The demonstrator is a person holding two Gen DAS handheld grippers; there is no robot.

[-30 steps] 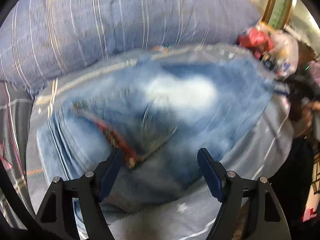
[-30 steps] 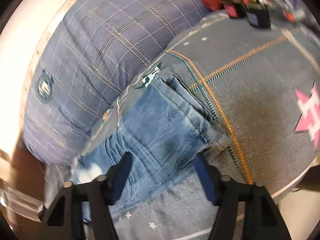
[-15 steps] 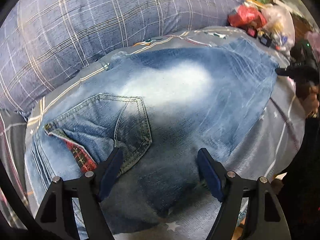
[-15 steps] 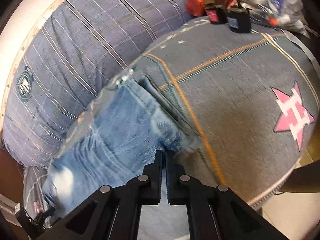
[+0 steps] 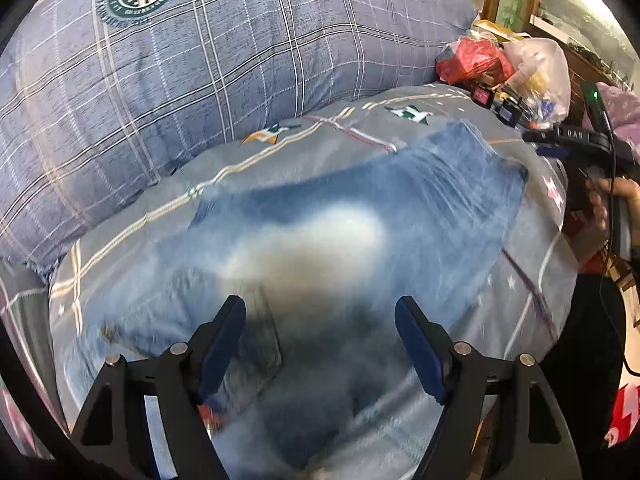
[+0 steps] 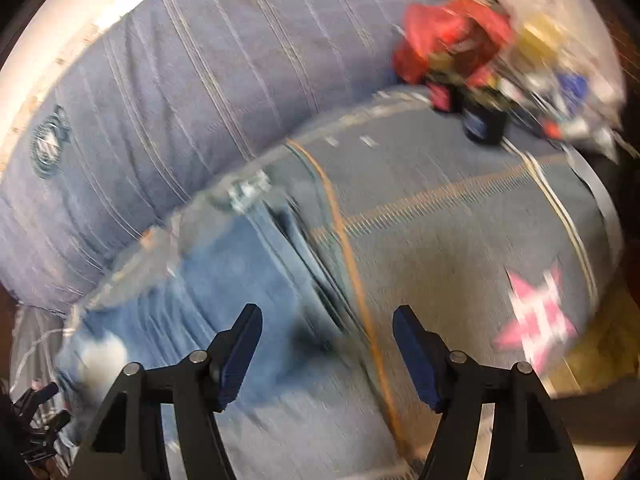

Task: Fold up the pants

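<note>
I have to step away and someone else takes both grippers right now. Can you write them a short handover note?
Left gripper: open, empty, above the jeans.
Right gripper: jaws opening, nothing between the fingers, over the jeans' hem end.
Jeans lie flat on the grey bedspread, in front of the plaid pillow.
Done: the jeans appear folded lengthwise, legs stacked.
Left: probably fold them across, hem end toward the waist.

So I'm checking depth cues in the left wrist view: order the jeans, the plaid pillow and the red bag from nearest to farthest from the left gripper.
1. The jeans, lying flat on the bed right under the open left gripper.
2. The plaid pillow, behind the jeans, upper left.
3. The red bag, in the clutter at the far upper right.
</note>
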